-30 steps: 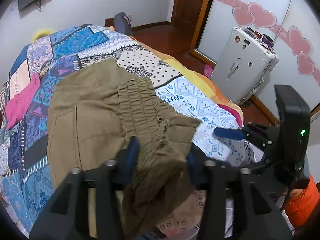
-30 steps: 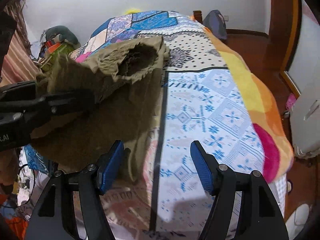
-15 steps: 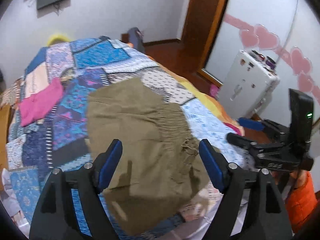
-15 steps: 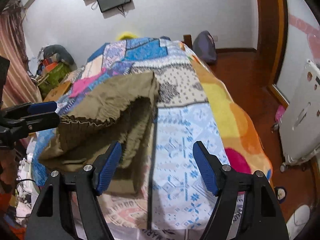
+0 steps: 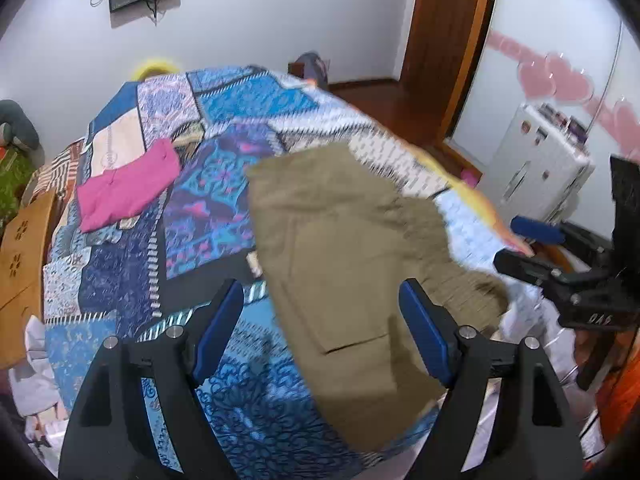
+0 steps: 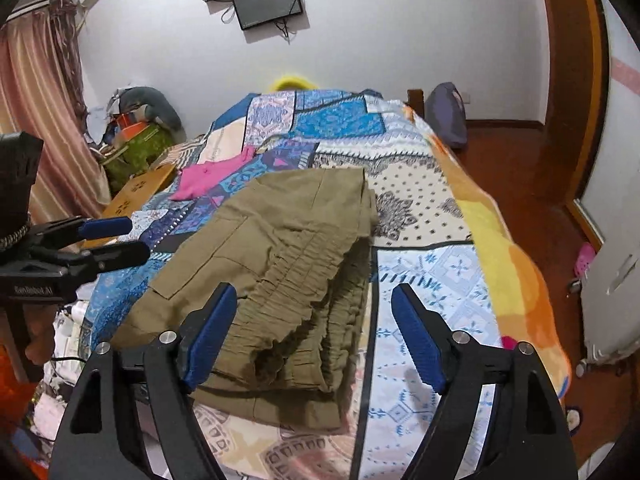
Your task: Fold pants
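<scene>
Pants: the brown pants lie folded on the bed, near its front edge, so both hands can get at them easily.
Waistband: the crinkly stretchy top faces the front, and layers of cloth sit stacked under it. That tells me the pants are folded over at least once.
Left tongs: the left tongs hang above the pants with the blue pads wide apart. Nothing is pinched in them. I think they have let go so the cloth can lie flat.
Right tongs: the right tongs are opening too. The waistband shows in the gap, but the pads do not press on it.
Pink cloth: a pink cloth lies farther back on the bed, well apart from the pants, out of the way.
Bedspread: the patchwork cover is flat and smooth, which makes a good place for folding.
My guess: the fold looks almost done, maybe needing one more pat or tuck.
</scene>
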`<control>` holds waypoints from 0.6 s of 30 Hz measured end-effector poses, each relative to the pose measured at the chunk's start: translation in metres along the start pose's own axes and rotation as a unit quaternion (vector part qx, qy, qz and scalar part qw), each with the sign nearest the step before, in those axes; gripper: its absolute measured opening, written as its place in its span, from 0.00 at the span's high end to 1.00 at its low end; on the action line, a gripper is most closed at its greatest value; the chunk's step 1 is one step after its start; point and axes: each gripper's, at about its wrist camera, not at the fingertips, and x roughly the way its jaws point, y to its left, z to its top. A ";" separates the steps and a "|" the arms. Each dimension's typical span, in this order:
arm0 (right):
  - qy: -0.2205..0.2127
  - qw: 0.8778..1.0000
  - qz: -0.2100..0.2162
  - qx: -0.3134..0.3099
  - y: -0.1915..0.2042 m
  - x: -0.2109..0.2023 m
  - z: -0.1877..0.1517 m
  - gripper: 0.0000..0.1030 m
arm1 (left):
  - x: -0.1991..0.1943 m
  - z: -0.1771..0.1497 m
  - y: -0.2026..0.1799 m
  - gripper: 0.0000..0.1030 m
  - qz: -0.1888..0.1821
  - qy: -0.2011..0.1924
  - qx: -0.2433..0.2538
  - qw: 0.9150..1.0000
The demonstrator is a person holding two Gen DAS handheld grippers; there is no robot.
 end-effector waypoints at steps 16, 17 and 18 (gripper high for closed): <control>0.064 0.997 0.019 0.024 -0.006 0.026 -0.040 0.23 | 0.026 -0.034 0.000 0.21 -0.019 0.039 -0.006 0.999; 0.064 0.997 0.019 0.025 -0.006 0.025 -0.040 0.23 | 0.022 -0.028 0.003 0.21 -0.025 0.032 -0.009 0.999; 0.064 0.997 0.020 0.027 -0.006 0.025 -0.041 0.23 | 0.019 -0.022 0.005 0.21 -0.021 0.022 -0.013 0.999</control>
